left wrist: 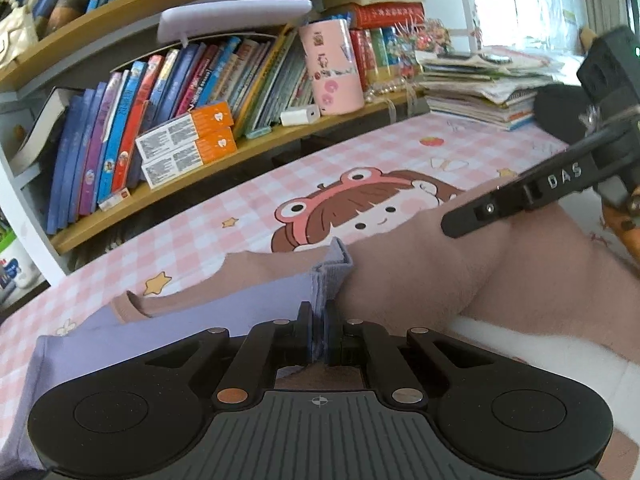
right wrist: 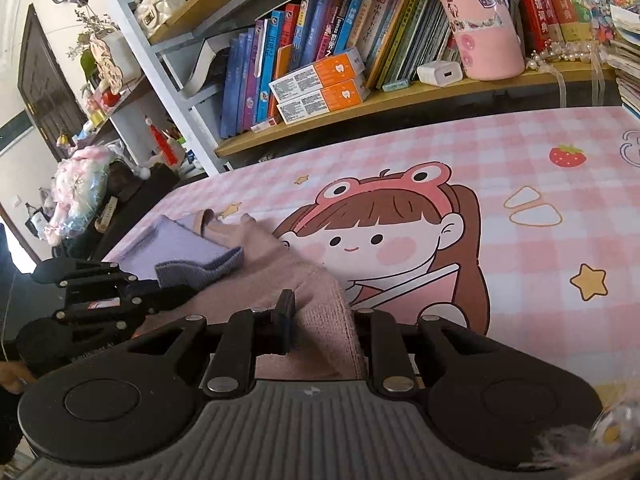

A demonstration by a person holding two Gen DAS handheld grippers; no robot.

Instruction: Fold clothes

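Two claws are clamped on one garment (left wrist: 420, 276), a dusty-pink fleecy piece with a lilac sleeve (left wrist: 168, 320) and a white band along one edge, lying on the tabletop (right wrist: 520, 168). The left claw (left wrist: 319, 336) has its jaws pressed tight together on the ribbed lilac cuff (left wrist: 332, 276), which stands up in a fold just ahead of the fingertips. The right claw (right wrist: 320, 320) is nipped onto a raised ridge of the pink fabric at the garment's edge; only its left finger (right wrist: 285, 320) shows plainly, the other being hidden behind the cloth. From the left wrist view the right claw's black arm reaches in over the pink cloth, and the letters "DAS" (left wrist: 564, 176) read on it in white.

The tabletop is covered by a pink checked mat printed with a cartoon girl in a frog hat (right wrist: 384, 216), stars and a strawberry (right wrist: 567, 155). Behind it a wooden shelf (right wrist: 400, 96) carries leaning children's books, whose spine titles are too small to read. Two orange-and-white boxes (right wrist: 320, 88) bearing a tooth symbol lie stacked there, beside a white charger plug (right wrist: 439, 73) and a pink stickered cylinder (right wrist: 480, 20).
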